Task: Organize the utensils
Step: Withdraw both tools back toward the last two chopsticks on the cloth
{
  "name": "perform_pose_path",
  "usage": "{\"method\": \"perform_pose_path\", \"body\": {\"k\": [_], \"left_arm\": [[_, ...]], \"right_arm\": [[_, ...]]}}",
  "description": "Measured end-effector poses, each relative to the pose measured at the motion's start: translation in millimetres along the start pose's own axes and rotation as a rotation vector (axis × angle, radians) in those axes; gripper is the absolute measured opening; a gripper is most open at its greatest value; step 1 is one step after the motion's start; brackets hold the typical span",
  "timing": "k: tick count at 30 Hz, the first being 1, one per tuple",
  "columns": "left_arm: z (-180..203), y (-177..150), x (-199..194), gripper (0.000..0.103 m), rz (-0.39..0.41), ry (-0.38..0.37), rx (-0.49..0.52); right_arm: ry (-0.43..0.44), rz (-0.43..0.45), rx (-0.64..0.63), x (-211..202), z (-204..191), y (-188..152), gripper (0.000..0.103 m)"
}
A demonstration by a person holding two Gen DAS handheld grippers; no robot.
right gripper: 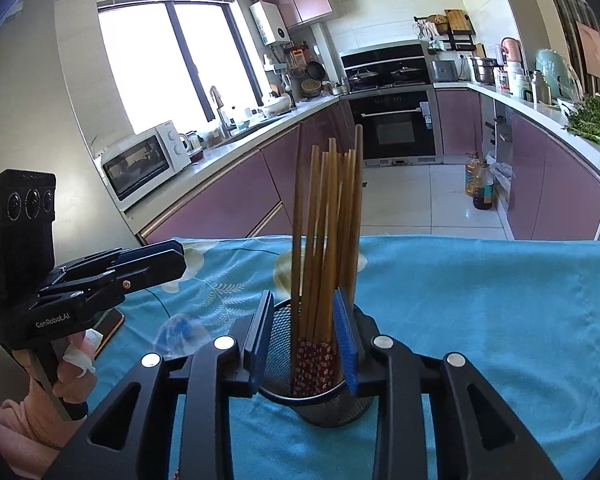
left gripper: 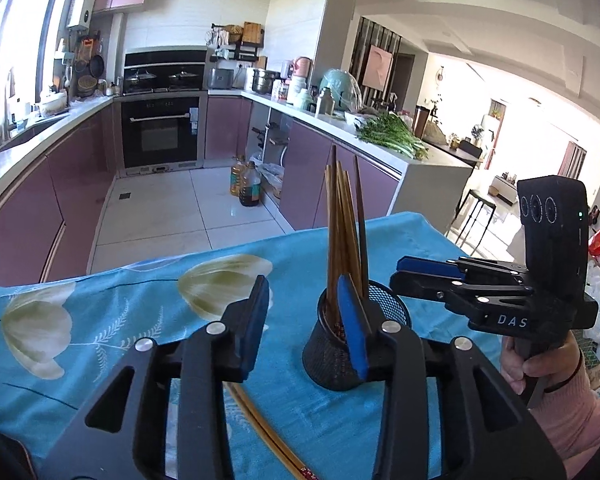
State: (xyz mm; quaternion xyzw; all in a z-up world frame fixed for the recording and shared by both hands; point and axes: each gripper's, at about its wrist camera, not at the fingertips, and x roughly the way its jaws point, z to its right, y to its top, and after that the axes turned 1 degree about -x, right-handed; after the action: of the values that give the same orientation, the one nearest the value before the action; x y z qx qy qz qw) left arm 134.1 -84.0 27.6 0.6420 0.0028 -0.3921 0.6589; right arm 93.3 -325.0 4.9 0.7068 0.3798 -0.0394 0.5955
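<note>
A black mesh cup (left gripper: 340, 354) stands on the blue flowered tablecloth (left gripper: 120, 312) with several wooden chopsticks (left gripper: 342, 232) upright in it. A loose pair of chopsticks (left gripper: 268, 432) lies on the cloth under my left gripper (left gripper: 306, 328), which is open and empty, its right finger in front of the cup. In the right wrist view my right gripper (right gripper: 304, 344) is open above the cup (right gripper: 320, 408), its blue pads on either side of the chopsticks (right gripper: 324, 232) without touching them. The right gripper also shows in the left wrist view (left gripper: 428, 276), and the left gripper in the right wrist view (right gripper: 168, 260).
The table's far edge (right gripper: 460, 240) drops to a tiled kitchen floor. Oil bottles (left gripper: 248, 184) stand on the floor by purple cabinets. A dark flat object (right gripper: 110, 326) lies at the cloth's left edge. Greens (left gripper: 392, 136) lie on the counter.
</note>
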Motion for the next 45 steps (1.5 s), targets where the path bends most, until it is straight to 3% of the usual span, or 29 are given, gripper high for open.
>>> {"method": "perform_pose_path", "body": {"k": [7,11,19,24,37,45], "left_arm": [[-18.0,-31.7,-35.5,0.058,0.044,0.094,-0.020],[-28.4,-56.9,-43.8,0.066,0.030,0.170,-0.039],[-42.8,-103.1,-34.4,0.066,-0.080,0.254,-0.070],[-48.4,-117.7,-25.3,0.065,-0.126,0.262,-0.095],[-50.9,-127.1,-10.6,0.065,-0.175,0.249,-0.108],[-50.9,-129.5,-3.0,0.064,-0.199,0.229,-0.106]], "right_arm": [[0.110,-0.006,-0.077,-10.5,-34.9,-18.1,0.044],[0.129,-0.091,-0.107,12.9,-53.8,-42.0,0.046],[0.114,-0.266,-0.085,64.2,-71.1,-88.0,0.046],[0.095,-0.316,-0.071,77.5,-74.2,-103.7,0.045],[0.009,-0.323,-0.153,72.3,-83.5,-112.1,0.045],[0.000,-0.332,-0.119,70.2,-75.4,-110.5,0.035]]}}
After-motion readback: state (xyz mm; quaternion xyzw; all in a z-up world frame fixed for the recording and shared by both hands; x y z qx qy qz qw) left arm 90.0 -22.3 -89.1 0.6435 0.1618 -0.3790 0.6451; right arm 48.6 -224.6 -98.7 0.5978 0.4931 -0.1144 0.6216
